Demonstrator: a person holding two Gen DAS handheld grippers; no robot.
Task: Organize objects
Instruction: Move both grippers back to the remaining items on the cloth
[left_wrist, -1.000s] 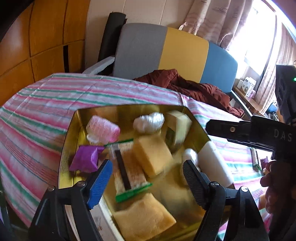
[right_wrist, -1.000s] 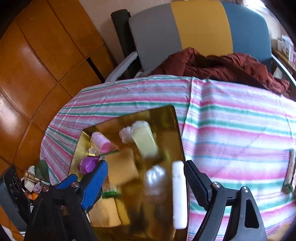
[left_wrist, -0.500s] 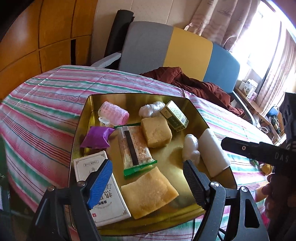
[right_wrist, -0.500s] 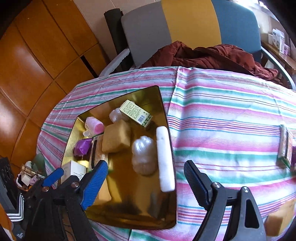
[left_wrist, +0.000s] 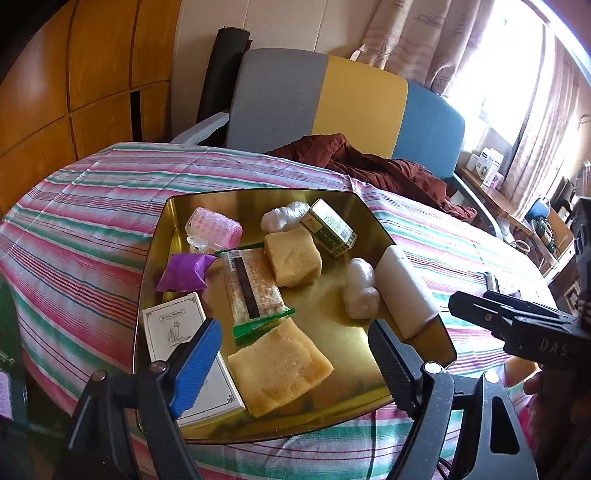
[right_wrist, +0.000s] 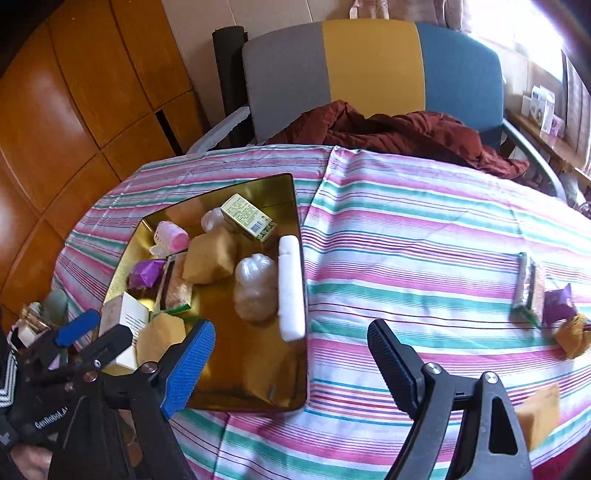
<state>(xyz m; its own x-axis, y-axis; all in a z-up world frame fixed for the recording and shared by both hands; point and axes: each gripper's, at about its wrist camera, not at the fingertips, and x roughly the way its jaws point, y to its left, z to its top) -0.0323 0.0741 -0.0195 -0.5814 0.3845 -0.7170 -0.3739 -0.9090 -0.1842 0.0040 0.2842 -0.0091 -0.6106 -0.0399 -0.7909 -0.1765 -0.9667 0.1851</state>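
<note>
A gold tray (left_wrist: 332, 413) (right_wrist: 258, 391) lies on the striped tablecloth. It holds yellow sponges (left_wrist: 277, 365), a snack packet (left_wrist: 253, 288), a pink roller (left_wrist: 214, 227), a purple pouch (left_wrist: 184, 273), a white card box (left_wrist: 192, 354), a green box (left_wrist: 328, 227), white wrapped lumps (left_wrist: 360, 288) and a white bar (left_wrist: 406, 291) (right_wrist: 290, 288). My left gripper (left_wrist: 295, 362) is open and empty above the tray's near edge. My right gripper (right_wrist: 291, 365) is open and empty above the tray's near right corner. Its body shows in the left wrist view (left_wrist: 517, 325).
On the cloth at the right lie a snack packet (right_wrist: 530, 291), a purple pouch (right_wrist: 559, 304), a brown lump (right_wrist: 572, 336) and a yellow sponge (right_wrist: 539, 413). A grey, yellow and blue sofa (right_wrist: 373, 70) with a maroon cloth (right_wrist: 399, 133) stands behind the table.
Both grippers have pulled back and up from the tray, so more of it and the table shows. The white bar now rests on the tray's right rim. Both stay open.
</note>
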